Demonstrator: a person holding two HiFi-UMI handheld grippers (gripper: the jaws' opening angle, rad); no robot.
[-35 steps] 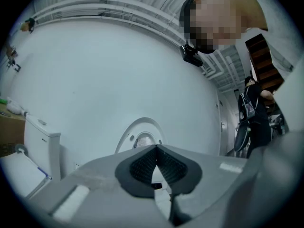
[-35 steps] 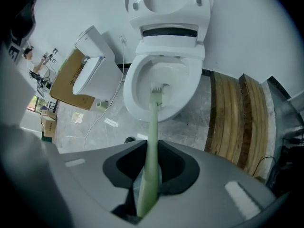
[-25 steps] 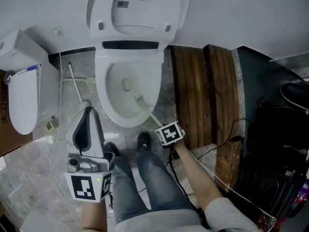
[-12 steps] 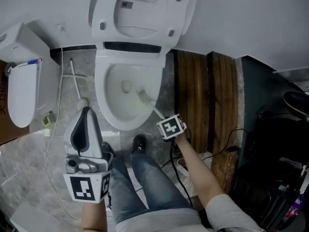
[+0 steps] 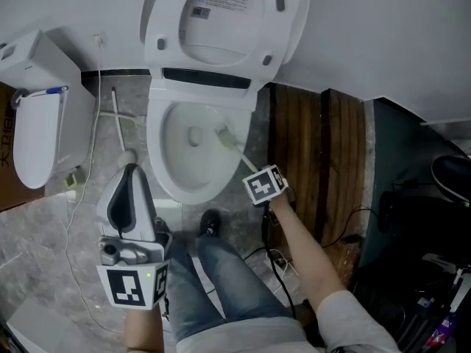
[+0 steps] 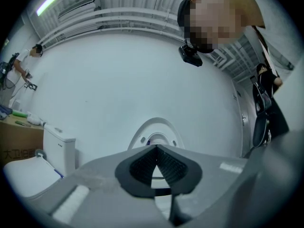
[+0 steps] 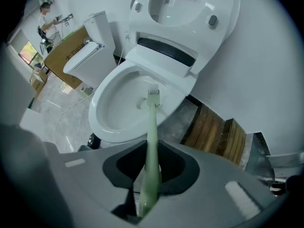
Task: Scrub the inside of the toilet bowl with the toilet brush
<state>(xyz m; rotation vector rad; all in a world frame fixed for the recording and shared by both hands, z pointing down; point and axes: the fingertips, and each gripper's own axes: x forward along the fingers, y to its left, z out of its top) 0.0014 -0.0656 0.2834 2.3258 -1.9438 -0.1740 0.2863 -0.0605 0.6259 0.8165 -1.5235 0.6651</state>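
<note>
Right hand-held gripper [image 7: 151,170] pinched the brush [image 7: 152,122], its long axis running straight ahead into the bowl [image 7: 102,122], head at the back-right wall; left hand-held gripper [image 6: 156,148] hung pressed together, empty, farther off

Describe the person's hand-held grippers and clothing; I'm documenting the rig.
Left hand-held gripper and right hand-held gripper: grey bodies, black ribbed pads, each with a white cube of black square markers. A black cable trails from the right one. Blue jeans, pale grey short sleeve.
</note>
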